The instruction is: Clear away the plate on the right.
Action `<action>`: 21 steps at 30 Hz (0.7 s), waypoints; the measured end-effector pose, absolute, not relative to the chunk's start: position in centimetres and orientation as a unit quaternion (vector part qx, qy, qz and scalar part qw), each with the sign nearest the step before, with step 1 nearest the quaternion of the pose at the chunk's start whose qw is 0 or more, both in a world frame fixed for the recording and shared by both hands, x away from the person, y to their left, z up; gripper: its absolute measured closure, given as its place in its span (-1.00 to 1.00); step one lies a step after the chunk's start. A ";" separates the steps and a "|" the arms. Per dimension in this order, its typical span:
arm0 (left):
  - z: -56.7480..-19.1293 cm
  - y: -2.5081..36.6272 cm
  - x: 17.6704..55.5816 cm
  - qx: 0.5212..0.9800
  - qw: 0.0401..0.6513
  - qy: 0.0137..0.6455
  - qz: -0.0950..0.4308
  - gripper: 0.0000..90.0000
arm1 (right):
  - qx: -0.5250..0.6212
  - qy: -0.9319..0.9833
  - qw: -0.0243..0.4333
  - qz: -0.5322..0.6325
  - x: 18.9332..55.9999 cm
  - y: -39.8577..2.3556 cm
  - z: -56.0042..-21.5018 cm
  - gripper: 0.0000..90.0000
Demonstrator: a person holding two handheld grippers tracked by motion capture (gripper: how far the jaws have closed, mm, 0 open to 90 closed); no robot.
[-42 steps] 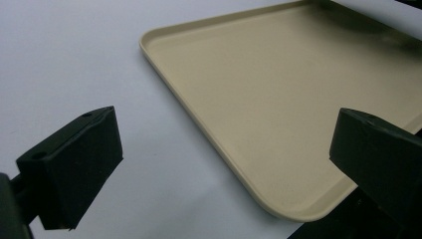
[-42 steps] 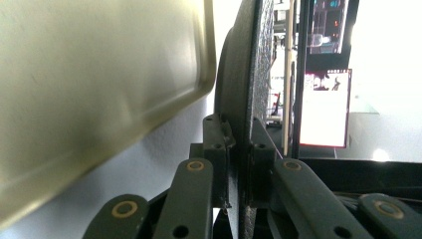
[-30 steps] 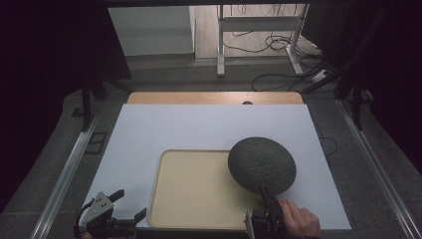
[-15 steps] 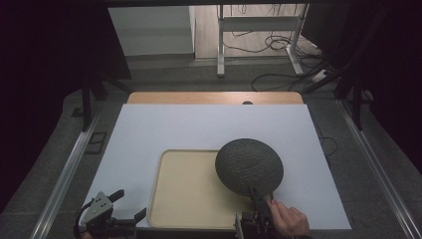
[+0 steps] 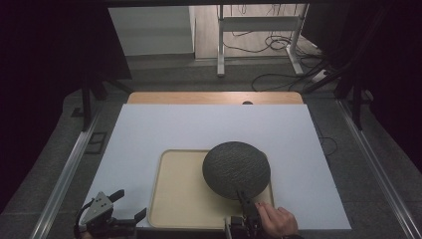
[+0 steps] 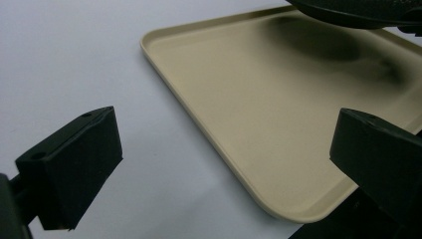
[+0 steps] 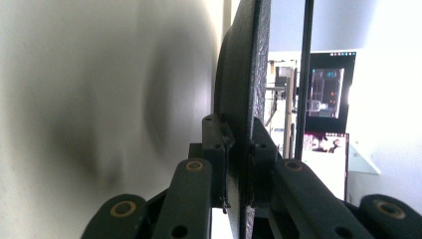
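The right gripper (image 5: pixel 242 200) pinches the near rim of a dark grey textured round plate (image 5: pixel 236 169), its jaws pressed against both faces of the rim, as the right gripper view confirms with the plate (image 7: pixel 246 74) edge-on between the two pads. The plate hangs over the right half of a beige rectangular tray (image 5: pixel 181 199), which lies on the white table sheet (image 5: pixel 149 129) near the front edge; the shadow seen on the tray floor (image 6: pixel 259 99) in the left gripper view suggests that the plate is held clear of the tray rather than resting on it, though contact at the far rim cannot be ruled out. The step in hand appears to be setting the plate down inside the tray. To do it well, bring the plate level over the tray floor, keep its far rim inside the raised tray lip, lower until the underside seats flat, and release the pinch only after the weight is carried by the tray. A rim grip on a wide disc gives poor leverage, so move slowly to limit sag or swing. The right hand (image 5: pixel 276 221) enters from the bottom edge with the gripper pointing forward along the table. The left gripper (image 5: pixel 128 208) rests off the tray's near left corner, jaws spread wide and holding nothing, angled toward the tray.
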State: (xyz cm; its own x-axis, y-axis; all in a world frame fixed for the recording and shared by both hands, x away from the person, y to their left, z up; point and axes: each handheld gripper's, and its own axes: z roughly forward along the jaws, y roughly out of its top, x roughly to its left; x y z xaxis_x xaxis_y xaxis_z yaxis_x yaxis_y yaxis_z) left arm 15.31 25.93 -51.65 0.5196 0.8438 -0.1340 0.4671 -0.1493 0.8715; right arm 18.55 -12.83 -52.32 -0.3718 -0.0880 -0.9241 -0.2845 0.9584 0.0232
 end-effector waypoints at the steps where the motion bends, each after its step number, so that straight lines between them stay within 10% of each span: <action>1: -51.6 25.9 15.3 0.731 0.474 0.448 0.199 -1.00 | -0.113 0.827 0.545 0.079 18.4 -12.6 -52.2 0.83; 21: -51.6 25.9 15.2 0.732 0.475 0.446 0.199 -1.00 | -0.157 0.827 0.528 0.111 18.1 -9.4 -53.6 0.83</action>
State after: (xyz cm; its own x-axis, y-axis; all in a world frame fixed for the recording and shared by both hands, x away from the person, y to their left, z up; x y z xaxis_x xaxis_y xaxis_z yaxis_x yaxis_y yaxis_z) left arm 15.24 25.93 -51.64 0.5218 0.8428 -0.1318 0.4641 -0.1509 0.8728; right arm 18.11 -9.37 -53.60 -0.3932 -0.1419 -0.9084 -0.3762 0.9264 0.0181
